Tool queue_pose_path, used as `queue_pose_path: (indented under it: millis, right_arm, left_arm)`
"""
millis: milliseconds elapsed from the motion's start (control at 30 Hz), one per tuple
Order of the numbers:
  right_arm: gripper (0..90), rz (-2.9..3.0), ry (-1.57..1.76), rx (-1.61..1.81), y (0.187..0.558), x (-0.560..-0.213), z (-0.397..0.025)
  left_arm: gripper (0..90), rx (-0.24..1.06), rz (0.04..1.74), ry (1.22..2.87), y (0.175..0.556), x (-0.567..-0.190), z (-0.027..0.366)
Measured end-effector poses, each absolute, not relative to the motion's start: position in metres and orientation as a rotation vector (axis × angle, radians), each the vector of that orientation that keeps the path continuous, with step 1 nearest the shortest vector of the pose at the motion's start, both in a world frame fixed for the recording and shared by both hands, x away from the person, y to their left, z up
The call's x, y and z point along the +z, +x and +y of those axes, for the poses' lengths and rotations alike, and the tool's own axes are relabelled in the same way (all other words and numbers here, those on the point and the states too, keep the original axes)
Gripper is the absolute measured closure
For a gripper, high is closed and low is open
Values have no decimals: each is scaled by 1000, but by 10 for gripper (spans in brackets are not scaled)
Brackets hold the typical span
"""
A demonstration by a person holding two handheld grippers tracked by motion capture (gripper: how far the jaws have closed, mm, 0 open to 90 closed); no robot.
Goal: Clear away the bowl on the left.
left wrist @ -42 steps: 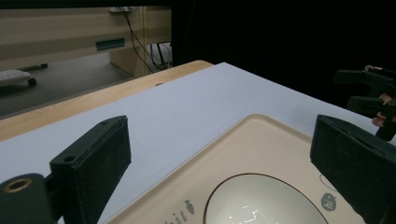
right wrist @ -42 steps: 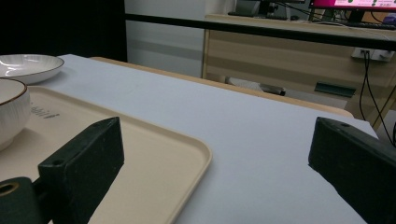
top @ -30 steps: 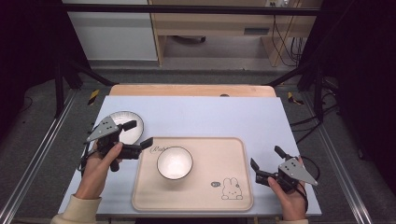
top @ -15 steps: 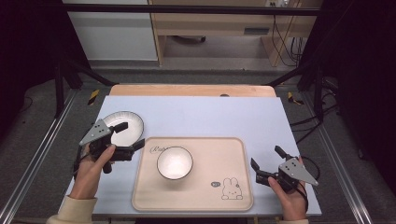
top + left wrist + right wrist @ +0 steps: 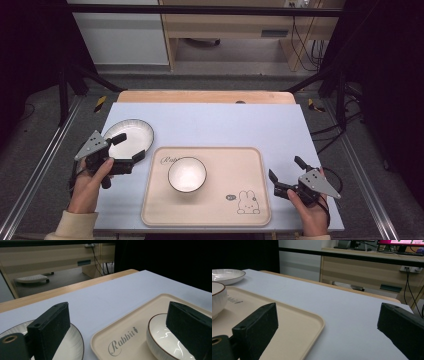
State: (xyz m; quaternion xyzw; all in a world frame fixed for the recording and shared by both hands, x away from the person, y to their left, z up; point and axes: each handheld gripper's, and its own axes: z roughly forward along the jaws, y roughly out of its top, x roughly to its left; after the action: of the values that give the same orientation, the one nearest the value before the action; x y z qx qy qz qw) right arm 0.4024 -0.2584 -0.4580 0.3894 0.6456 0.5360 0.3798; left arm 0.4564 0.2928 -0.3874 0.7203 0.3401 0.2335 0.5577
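A white bowl (image 5: pixel 187 174) with a dark rim sits in the left half of a beige tray (image 5: pixel 240 165) printed with a rabbit. A white plate (image 5: pixel 131 132) lies on the table left of the tray. My left gripper (image 5: pixel 129 148) stands open at the plate's near edge, one jaw over the plate and the other by the tray's left rim. The left gripper view has the plate (image 5: pixel 75 345) at lower left and the bowl (image 5: pixel 160 340) at lower right. My right gripper (image 5: pixel 285 169) stands open off the tray's right edge, holding nothing.
The pale blue table top (image 5: pixel 215 122) has a wooden strip (image 5: pixel 205 96) along its far side. Beyond it stand a wooden desk (image 5: pixel 235 25) and cables on the floor. Dark frame legs (image 5: pixel 75 75) flank the table.
My left gripper has drawn back to the left and toward the near side, from the plate's right to its near edge. The right gripper has held still.
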Motion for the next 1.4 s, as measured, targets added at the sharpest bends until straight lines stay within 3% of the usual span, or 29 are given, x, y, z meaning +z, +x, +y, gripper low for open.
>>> queue_pose_path:
  millis: [1400]
  right_arm:
    - [34, 1656, 991, 1362, 404, -459, -258]
  left_arm:
    - [55, 589, 901, 1725, 449, -427, 338]
